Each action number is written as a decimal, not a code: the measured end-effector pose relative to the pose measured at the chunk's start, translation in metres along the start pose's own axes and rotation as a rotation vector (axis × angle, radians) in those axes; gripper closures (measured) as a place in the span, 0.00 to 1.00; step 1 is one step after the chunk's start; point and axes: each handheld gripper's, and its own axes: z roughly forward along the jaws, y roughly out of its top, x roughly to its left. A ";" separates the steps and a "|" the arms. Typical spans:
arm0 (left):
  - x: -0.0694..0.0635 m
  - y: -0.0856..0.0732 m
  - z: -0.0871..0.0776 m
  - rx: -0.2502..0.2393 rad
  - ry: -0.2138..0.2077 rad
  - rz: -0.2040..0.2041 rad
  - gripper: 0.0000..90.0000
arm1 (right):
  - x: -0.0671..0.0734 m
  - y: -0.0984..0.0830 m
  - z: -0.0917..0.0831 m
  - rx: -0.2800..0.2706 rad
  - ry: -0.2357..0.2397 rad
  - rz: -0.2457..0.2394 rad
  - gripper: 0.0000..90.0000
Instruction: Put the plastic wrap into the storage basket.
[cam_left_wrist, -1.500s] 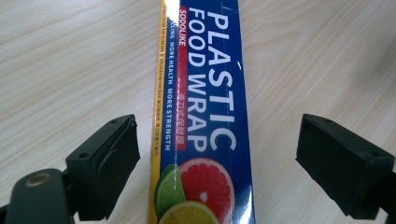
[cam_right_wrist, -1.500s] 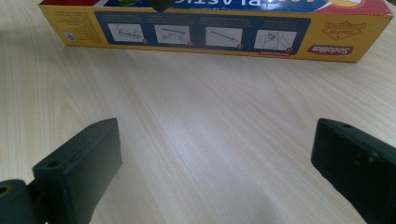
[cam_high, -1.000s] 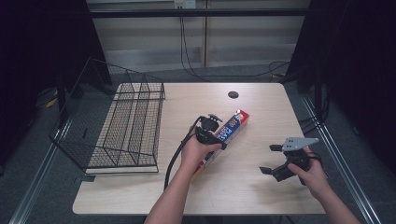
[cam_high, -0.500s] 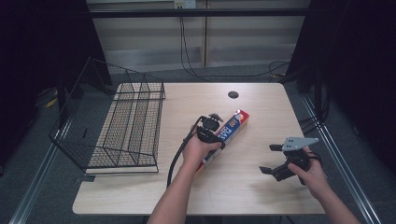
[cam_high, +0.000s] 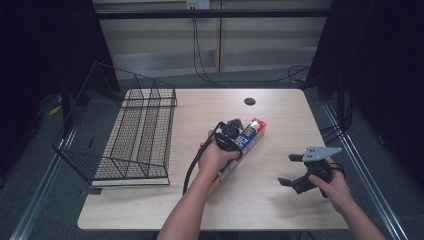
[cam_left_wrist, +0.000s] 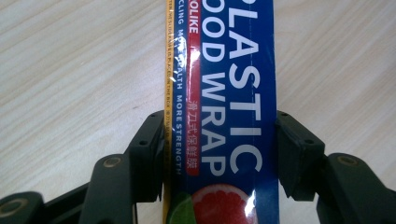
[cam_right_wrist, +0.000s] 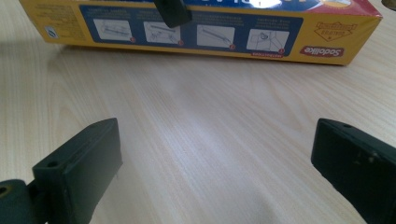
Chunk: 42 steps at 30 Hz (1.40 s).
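Note:
A long blue and yellow box of plastic food wrap (cam_high: 255, 131) lies slantwise on the middle of the wooden table (cam_high: 290, 115). My left gripper (cam_high: 239, 140) comes down on it from above. In the left gripper view both pads press the box (cam_left_wrist: 224, 84) on its two long sides, so the left gripper (cam_left_wrist: 219, 140) is shut on it; its jaws have just been closing with the box between them. My right gripper (cam_high: 286, 169) rests near the table's front right, open, with bare wood between its jaws (cam_right_wrist: 215, 158). Ahead of it lies the box's yellow side (cam_right_wrist: 210, 37).
A black wire basket (cam_high: 135, 135) stands on the left part of the table, tipped with its open side toward the middle. A dark round cable hole (cam_high: 249, 101) sits near the far edge. The left gripper's cable (cam_high: 192, 165) trails along the forearm.

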 end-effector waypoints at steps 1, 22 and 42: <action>0.001 0.000 -0.003 0.005 -0.011 -0.014 0.48 | 0.000 0.000 0.000 -0.001 -0.002 0.002 0.02; 0.024 -0.006 -0.048 -0.003 0.018 -0.084 0.48 | 0.000 0.001 0.002 0.001 0.004 -0.002 0.02; 0.036 -0.004 -0.090 0.003 0.033 -0.112 0.48 | 0.001 0.001 0.002 0.001 0.001 -0.001 0.02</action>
